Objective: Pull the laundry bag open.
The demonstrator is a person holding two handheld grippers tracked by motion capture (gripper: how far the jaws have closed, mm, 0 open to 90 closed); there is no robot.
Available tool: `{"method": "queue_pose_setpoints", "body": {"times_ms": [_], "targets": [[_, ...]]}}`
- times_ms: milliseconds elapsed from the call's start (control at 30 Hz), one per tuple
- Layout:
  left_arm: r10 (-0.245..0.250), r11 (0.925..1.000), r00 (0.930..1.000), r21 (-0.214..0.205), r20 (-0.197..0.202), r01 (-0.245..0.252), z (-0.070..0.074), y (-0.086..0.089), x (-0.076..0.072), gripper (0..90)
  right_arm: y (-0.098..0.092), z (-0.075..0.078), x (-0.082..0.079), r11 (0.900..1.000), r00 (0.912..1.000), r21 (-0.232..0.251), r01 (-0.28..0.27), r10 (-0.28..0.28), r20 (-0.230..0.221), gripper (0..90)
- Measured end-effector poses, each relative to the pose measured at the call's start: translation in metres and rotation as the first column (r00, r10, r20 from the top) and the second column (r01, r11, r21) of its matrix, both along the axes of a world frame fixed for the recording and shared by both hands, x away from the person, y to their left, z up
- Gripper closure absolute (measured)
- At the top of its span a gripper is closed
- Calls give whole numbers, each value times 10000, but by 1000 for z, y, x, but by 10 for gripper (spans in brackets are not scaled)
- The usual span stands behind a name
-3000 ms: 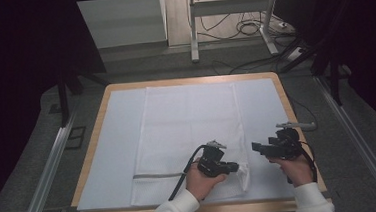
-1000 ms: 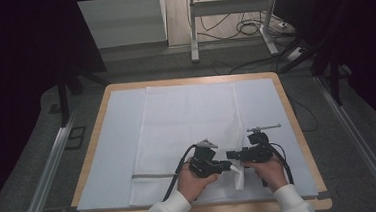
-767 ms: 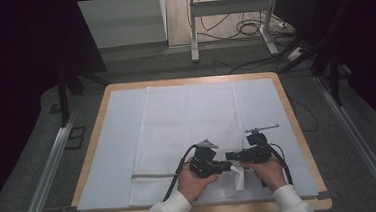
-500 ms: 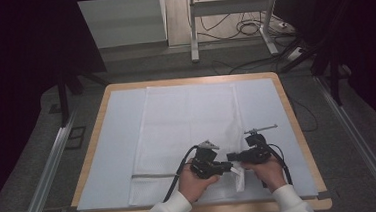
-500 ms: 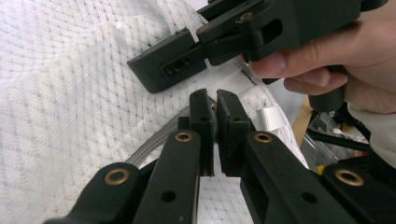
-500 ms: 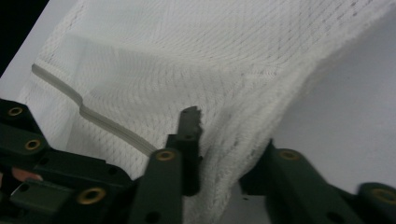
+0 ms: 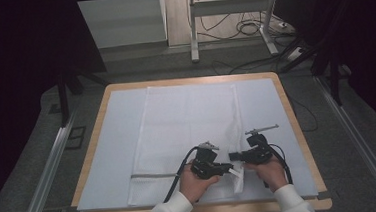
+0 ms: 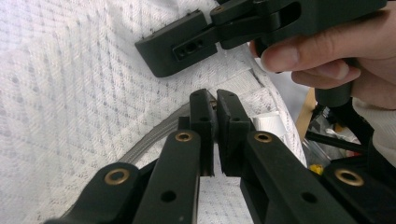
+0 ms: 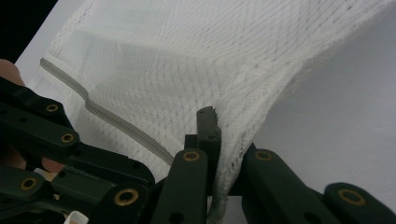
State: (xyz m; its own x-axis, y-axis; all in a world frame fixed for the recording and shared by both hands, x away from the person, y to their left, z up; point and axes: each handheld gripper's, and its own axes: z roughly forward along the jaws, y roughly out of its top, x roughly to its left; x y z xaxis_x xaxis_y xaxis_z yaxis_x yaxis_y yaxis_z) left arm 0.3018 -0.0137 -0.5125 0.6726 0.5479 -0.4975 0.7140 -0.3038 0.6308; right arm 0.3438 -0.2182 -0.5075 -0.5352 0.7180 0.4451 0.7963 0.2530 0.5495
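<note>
A white mesh bag (image 7: 187,121) with a grey zipper (image 7: 153,176) lies flat on the table. My left gripper (image 7: 229,169) is at the bag's near right corner, shut on the zipper pull (image 8: 213,103). In the left gripper view its jaws (image 8: 215,95) meet over the zipper's end. My right gripper (image 7: 232,156) faces it from the right. Its jaws have just been closing, and mesh lies pinched between them (image 9: 226,130). The bag's edge (image 9: 261,107) is lifted off the sheet there. A white label (image 8: 271,123) shows beside the corner.
A pale sheet (image 7: 113,141) covers the wooden table (image 7: 297,123). Beyond the far edge stand a metal frame (image 7: 229,13) and loose cables (image 7: 251,29) on the floor. Metal rails (image 7: 50,166) run along both sides.
The right hand has come in from the right to the bag's corner, close to the left gripper. Over the last second both hands stay put.
</note>
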Motion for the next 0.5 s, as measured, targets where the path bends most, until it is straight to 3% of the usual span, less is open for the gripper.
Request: {"method": "queue_pose_setpoints", "body": {"times_ms": [300, 500], "targets": [[68, 10000, 10000, -33, -61, -68, -4, 0, 2, 865, -5, 1, 0, 9995, 9997, 217, -210, 208, 102, 882], [72, 9998, 9995, -201, -317, -78, -9, 1, 4, 865, -7, 1, -1, 9993, 9995, 220, -288, 286, 130, 883]]}}
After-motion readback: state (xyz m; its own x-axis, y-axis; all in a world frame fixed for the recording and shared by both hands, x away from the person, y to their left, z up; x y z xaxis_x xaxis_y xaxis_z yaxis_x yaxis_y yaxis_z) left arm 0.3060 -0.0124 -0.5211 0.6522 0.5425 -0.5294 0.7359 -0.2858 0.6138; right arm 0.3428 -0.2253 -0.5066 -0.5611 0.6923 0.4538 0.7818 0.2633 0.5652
